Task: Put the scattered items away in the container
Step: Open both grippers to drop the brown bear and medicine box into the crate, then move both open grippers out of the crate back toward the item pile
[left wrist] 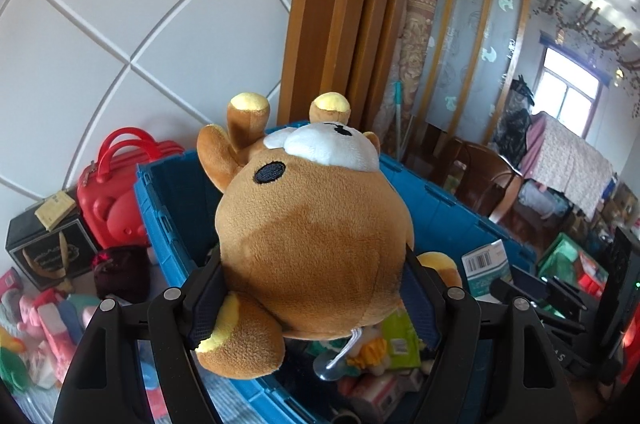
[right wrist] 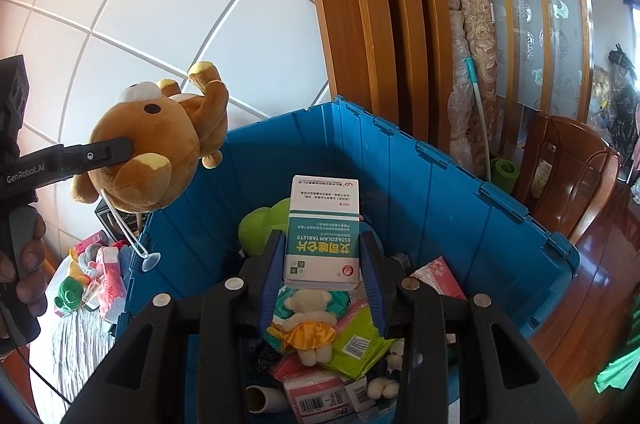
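Observation:
My left gripper (left wrist: 312, 300) is shut on a brown plush bear (left wrist: 316, 224) and holds it above the left rim of the blue plastic bin (left wrist: 440, 207). The bear (right wrist: 148, 151) hangs at the left in the right wrist view, with a suction cup (right wrist: 151, 261) on a cord below it. My right gripper (right wrist: 324, 256) is shut on a white and teal tablet box (right wrist: 322, 228) and holds it over the blue bin (right wrist: 440, 183). The bin holds a small doll in a yellow skirt (right wrist: 306, 324), a green plush (right wrist: 260, 224), packets and boxes.
Left of the bin lie several scattered toys and packets (left wrist: 44, 328) on striped cloth. A red case (left wrist: 112, 191), a black box (left wrist: 48, 248) and a dark pouch (left wrist: 122, 274) stand by the white wall. A wooden partition (right wrist: 380, 23) and chair (right wrist: 568, 175) stand beyond the bin.

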A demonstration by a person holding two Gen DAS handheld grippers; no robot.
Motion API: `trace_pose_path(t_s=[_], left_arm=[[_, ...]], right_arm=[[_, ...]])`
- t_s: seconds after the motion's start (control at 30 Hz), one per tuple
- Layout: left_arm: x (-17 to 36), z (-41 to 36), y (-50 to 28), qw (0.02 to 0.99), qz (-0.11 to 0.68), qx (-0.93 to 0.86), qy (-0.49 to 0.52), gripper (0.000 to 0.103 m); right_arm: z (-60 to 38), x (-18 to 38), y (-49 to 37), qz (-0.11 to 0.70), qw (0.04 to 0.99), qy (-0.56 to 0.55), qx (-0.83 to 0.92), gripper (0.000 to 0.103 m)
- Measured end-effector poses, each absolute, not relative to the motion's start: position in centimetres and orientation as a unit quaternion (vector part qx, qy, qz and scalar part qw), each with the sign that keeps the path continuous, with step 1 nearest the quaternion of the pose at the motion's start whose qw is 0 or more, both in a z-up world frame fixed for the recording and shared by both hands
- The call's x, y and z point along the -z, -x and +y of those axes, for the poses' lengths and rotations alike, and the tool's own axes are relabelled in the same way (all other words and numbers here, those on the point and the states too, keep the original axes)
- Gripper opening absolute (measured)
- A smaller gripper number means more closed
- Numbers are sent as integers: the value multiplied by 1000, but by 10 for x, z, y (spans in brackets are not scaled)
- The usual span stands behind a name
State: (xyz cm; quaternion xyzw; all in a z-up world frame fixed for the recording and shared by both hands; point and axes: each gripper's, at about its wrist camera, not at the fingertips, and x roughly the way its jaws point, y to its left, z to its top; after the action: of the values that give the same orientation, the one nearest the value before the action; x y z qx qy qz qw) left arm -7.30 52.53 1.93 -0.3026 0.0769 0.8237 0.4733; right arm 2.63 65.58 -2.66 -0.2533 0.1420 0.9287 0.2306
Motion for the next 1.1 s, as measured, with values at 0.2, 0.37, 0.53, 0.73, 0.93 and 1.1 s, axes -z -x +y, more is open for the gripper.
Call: trace_pose_path(t_s=[0.2, 0.37, 0.53, 0.73, 0.93, 1.1], left_arm=[[-20, 527, 76, 475, 76, -823, 302, 79], [-22, 528, 80, 485, 66, -818, 303, 88], [-29, 525, 81, 495, 54, -817, 291, 100], [-28, 515, 88, 480, 39, -825, 296, 102], [-26, 495, 89, 469, 29, -830, 300, 102], [-30, 473, 89, 455, 25, -839, 297, 102]], right_arm=[[657, 26, -22, 141, 231, 253, -929, 36], [659, 26, -16, 136, 230, 252, -930, 43], [656, 24, -14, 128, 231, 241, -934, 103], [654, 26, -12, 130, 225, 245, -934, 103], [647, 22, -9, 128, 210, 242, -939, 103], [633, 14, -4, 120, 195, 234, -945, 103]])
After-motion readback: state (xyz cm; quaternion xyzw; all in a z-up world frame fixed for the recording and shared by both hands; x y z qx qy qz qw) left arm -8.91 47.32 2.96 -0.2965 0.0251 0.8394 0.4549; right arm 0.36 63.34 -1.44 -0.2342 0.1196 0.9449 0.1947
